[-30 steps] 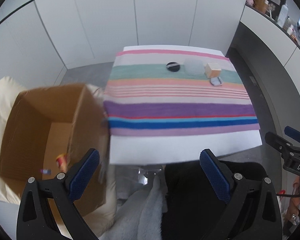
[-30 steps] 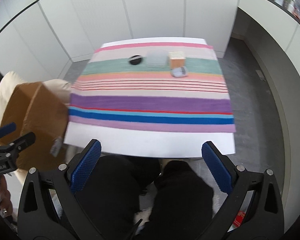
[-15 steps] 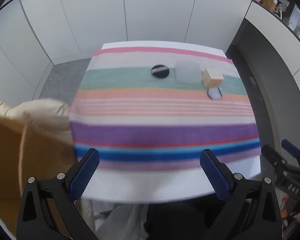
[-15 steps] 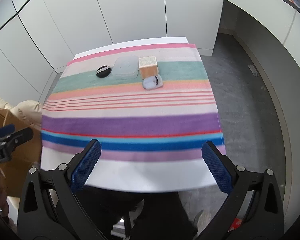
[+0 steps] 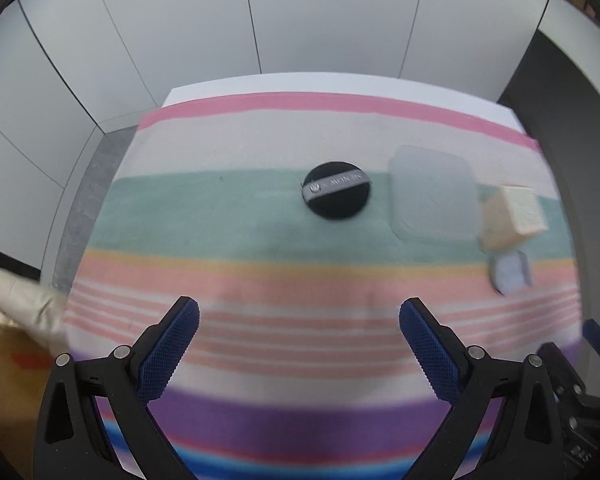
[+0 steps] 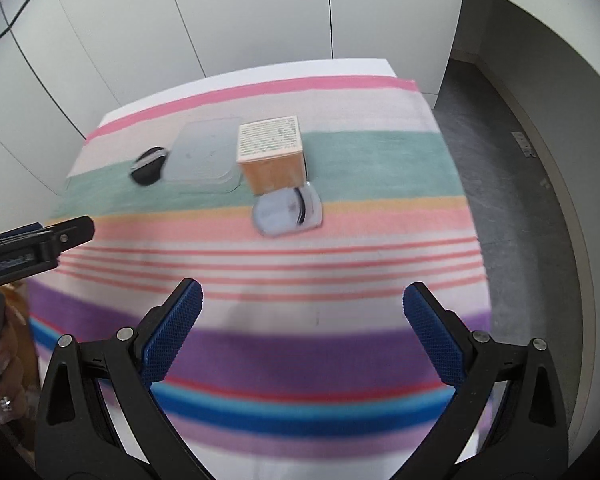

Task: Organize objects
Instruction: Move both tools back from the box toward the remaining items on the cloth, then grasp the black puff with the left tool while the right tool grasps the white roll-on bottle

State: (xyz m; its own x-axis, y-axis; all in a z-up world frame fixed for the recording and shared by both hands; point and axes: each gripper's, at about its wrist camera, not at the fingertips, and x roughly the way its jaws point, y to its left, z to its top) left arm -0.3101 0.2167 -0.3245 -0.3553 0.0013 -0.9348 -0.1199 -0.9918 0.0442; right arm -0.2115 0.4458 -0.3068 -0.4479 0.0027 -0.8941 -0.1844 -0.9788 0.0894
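A: Left view. Left gripper (image 5: 299, 314) above the near half of the striped cloth (image 5: 228, 216) on the table (image 5: 204, 87); jaws spread wide, holding nothing. Blue textured pads (image 5: 172, 346) on black arms.

B: Things on the cloth?

A: 4, all toward the far side, on or near the green stripe. Black round disc (image 5: 337, 191), flat, crossed by a grey band with white lettering, too blurred to read. Just to its right, frosted square lid (image 5: 432, 194), translucent, rounded corners, lying flat. Next, tan cube box (image 5: 514, 216), pale top face. In front of the box, small clear pouch (image 5: 510, 273), bluish, blurred.

B: Right view?

A: Right gripper (image 6: 302, 306) over the cloth's near stripes; jaws likewise wide apart, empty. Same row from the other side: black round disc (image 6: 149, 165) touching or just overlapping the frosted square lid (image 6: 204, 154); tan cube box (image 6: 271, 152) against the lid's right edge; small clear pouch (image 6: 288, 210) touching the box's near base, a dark curved line inside.

B: Legible writing?

A: Fine green print on the box's top face, not readable. Label on the left gripper's body (image 6: 32, 250) at the left edge, blurred.

B: Elsewhere?

A: White panelled wall (image 5: 320, 16) behind the table; grey floor (image 6: 512, 184) at right.
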